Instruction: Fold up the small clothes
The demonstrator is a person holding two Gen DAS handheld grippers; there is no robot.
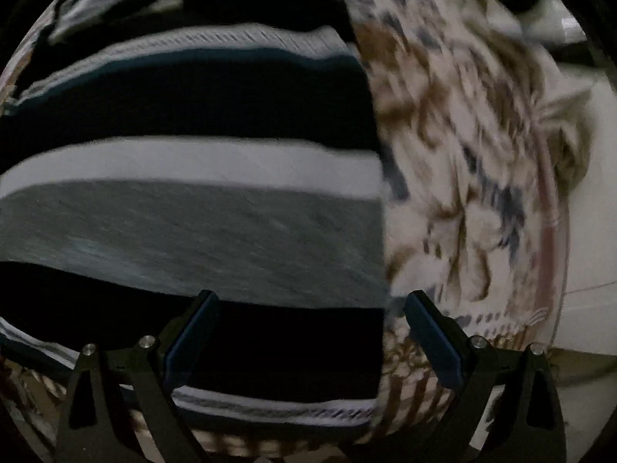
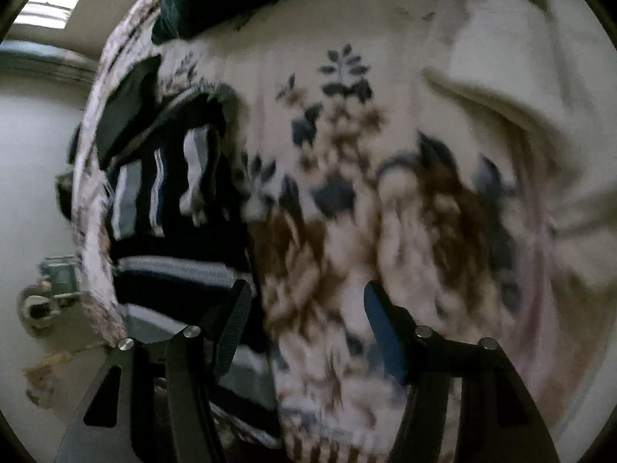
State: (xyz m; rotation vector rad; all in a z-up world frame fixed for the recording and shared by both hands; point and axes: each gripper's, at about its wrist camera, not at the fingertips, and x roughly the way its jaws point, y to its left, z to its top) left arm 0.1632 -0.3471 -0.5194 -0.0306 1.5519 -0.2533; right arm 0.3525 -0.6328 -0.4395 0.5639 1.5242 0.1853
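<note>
A small striped garment with black, white and grey bands lies flat on a floral bedspread. It fills the left and middle of the left wrist view. My left gripper is open just above the garment's near black band, close to its right edge. In the right wrist view the same striped garment lies at the left on the floral bedspread. My right gripper is open over the bedspread, its left finger at the garment's right edge. Both views are blurred.
A dark green cloth lies at the top of the right wrist view. A cream blanket fold lies on the right. The bed edge and pale floor are at the left, with small clutter on the floor.
</note>
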